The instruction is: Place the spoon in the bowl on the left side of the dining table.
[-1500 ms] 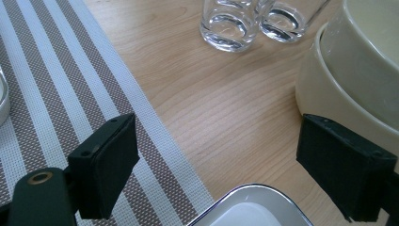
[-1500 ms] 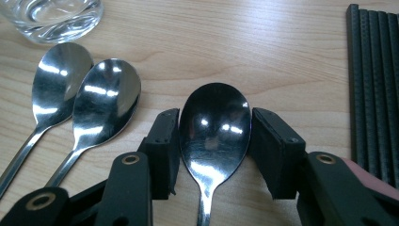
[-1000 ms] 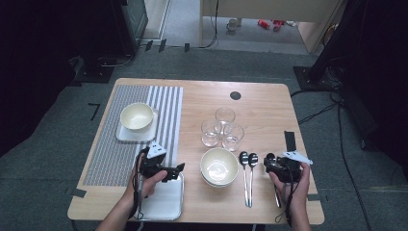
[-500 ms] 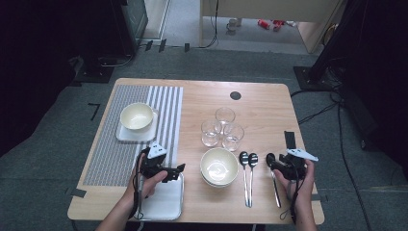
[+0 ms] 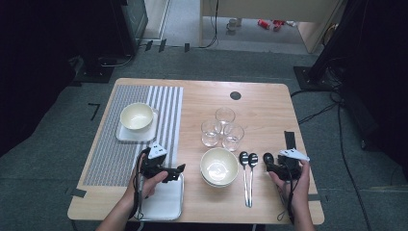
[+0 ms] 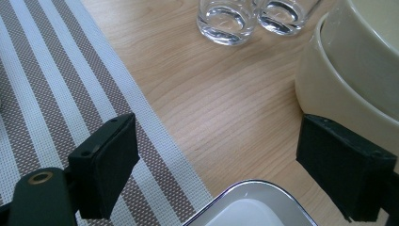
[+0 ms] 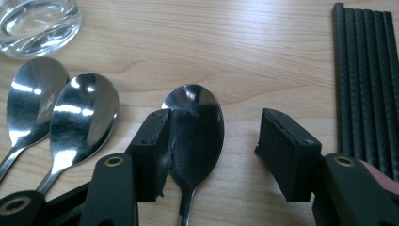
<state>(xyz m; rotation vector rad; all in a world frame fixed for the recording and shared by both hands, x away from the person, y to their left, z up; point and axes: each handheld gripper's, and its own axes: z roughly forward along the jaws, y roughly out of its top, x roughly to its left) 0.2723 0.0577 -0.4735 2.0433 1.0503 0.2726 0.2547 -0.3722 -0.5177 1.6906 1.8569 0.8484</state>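
Wooden table [image 5: 269,103] looks about half set: one bowl [image 5: 136,116] on its tray at far left, while right gripper [image 7: 214,155], jaws spread, straddles the right-hand spoon [image 7: 195,129] ungripped, and left gripper [image 6: 216,165] hangs open beside the stacked bowls [image 5: 219,167].

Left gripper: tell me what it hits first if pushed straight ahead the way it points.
Probably the stacked cream bowls: the open left gripper has its right-hand jaw already close against their side. Depth is unclear, though.
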